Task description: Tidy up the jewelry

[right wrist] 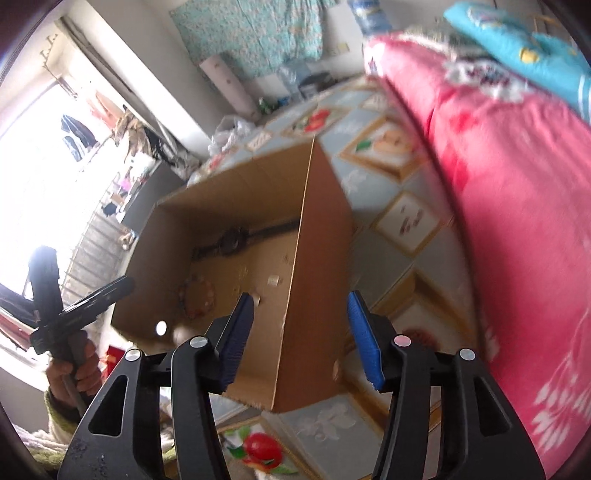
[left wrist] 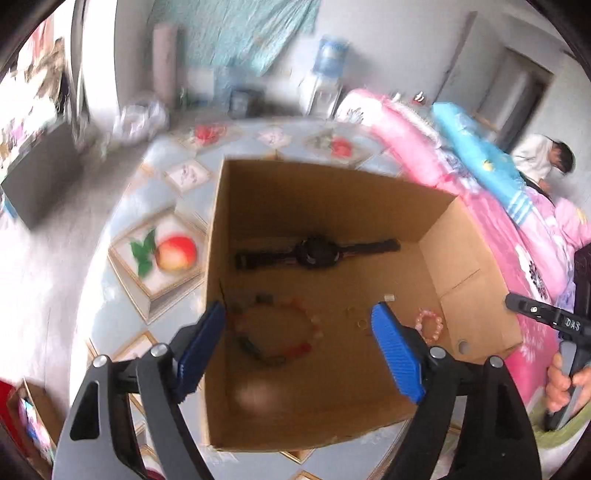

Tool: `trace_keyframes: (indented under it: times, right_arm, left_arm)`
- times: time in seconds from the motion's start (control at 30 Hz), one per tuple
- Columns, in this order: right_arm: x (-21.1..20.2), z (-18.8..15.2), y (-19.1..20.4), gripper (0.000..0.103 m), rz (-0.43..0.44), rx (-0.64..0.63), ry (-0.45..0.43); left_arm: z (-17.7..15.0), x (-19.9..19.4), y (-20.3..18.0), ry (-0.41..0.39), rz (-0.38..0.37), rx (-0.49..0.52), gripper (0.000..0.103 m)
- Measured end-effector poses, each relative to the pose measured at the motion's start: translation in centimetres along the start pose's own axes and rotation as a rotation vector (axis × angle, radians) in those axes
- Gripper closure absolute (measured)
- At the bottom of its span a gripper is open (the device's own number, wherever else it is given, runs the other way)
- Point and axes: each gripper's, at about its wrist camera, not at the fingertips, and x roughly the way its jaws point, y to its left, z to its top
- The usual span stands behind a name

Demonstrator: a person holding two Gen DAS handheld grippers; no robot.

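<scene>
Both wrist views angled down, close, sharing cardboard box [left wrist: 332, 206]

A bedroom floor [left wrist: 159, 177] covered in pale blue fruit-patterned sheeting. Right of it, a bed with pink bedding [right wrist: 517, 206]. Beyond, a teal cloth [left wrist: 240, 33] hangs on the white wall.

My right gripper [right wrist: 300, 334] is open, nothing gripped — the cardboard box [right wrist: 317, 236] wall edge stands between the jaws. Beyond the left jaw, inside the box: black watch [right wrist: 232, 240], bead bracelet [right wrist: 197, 295]. Far left — the left gripper [right wrist: 74, 306].
</scene>
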Motion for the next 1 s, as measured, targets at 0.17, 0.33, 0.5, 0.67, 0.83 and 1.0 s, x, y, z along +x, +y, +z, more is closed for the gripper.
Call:
trace_keyframes:
  times: [0.17,0.33,0.5,0.67,0.83,1.0]
  right_arm:
    - [0.8,-1.3,1.2,0.05,0.01,-0.009,0.014]
    - [0.9,-2.0,0.8,0.05,0.011,0.036,0.011]
    - [1.2,-2.2,0.9,0.05,-0.01,0.038,0.007]
    - [1.1,-2.4,1.0,0.049,-0.007,0.034,0.0]
    - [1.3,-2.2,1.3,0.047,-0.021,0.013,0.012]
    - [1.4,-2.2,1.6,0.047,-0.039,-0.001,0.016]
  left_arm:
    - [-1.1,-0.1,-1.7,-0.01,0.091,0.08,0.022]
    - [-1.8,-2.1,-0.5,-0.073,0.019,0.015,0.022]
    - [-1.8,-3.7,1.8,-0.136,0.074,-0.091,0.018]
    - [-2.5,0.2,3.6,0.026,0.021,-0.167,0.015]
    - [-4.0,1.9,2.5,0.069,-0.053,-0.206,0.014]
    - [-4.9,1.1,1.5,0.029,-0.001,-0.192,0.014]
